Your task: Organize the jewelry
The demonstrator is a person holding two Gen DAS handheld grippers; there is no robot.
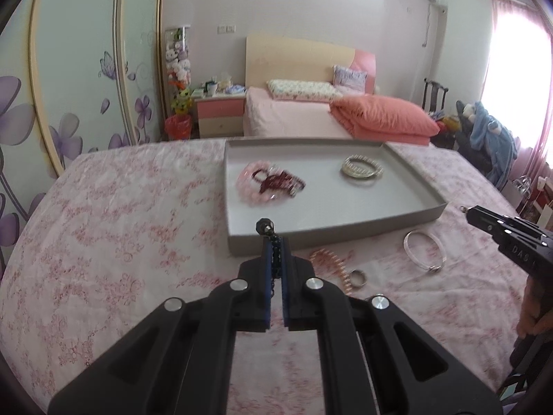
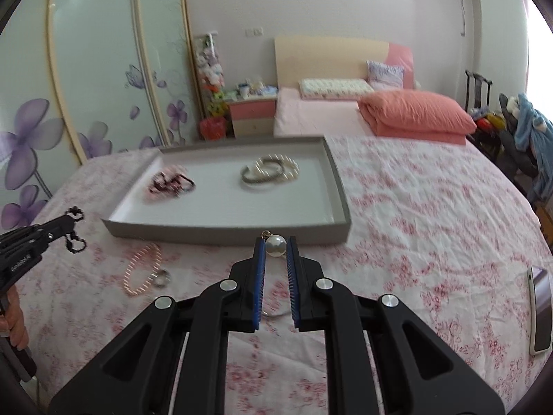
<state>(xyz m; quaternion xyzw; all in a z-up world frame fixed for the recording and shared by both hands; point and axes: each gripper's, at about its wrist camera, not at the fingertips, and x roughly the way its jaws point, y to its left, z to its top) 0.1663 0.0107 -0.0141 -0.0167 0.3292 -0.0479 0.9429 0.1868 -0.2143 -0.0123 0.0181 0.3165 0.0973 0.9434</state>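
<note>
Left gripper [image 1: 275,242]: jaws nearly closed, clamping a black bead chain [image 1: 275,254] between the blue pads; a dark round end piece sticks out past the fingertips. Right gripper [image 2: 275,245]: jaws pinched on a pearl pendant [image 2: 275,245] with a small gold loop at its top. Both grippers are raised above the bedspread [image 1: 114,228], short of the near wall of the grey tray [image 1: 311,235].

View differences:
- Only the right wrist view shows the black chain hanging in loops below and above the left gripper's tip, and a phone [image 2: 540,311] lying on the bedspread at far right.
- Only the left wrist view shows a clear bangle [image 1: 424,249] with a metal clasp, lying on the bedspread right of centre, below the right gripper.
- Each view shows the other gripper from the side, with part of the holding hand.

Jewelry condition and position:
- Inside the tray, left part: a pile of pink beads [image 1: 266,184] tangled with dark red strands.
- Inside the tray, right part: a stack of pearl and metal bracelets [image 1: 362,171], well apart from the pink pile.
- On the bedspread, just in front of the tray: a rose-gold bracelet [image 2: 142,273] touching or just beside a silver ring [image 2: 161,277].

Clearance: the tray floor between the two piles is bare. The tray has low walls all round. Its far edge lies near the far edge of the bedspread.
</note>
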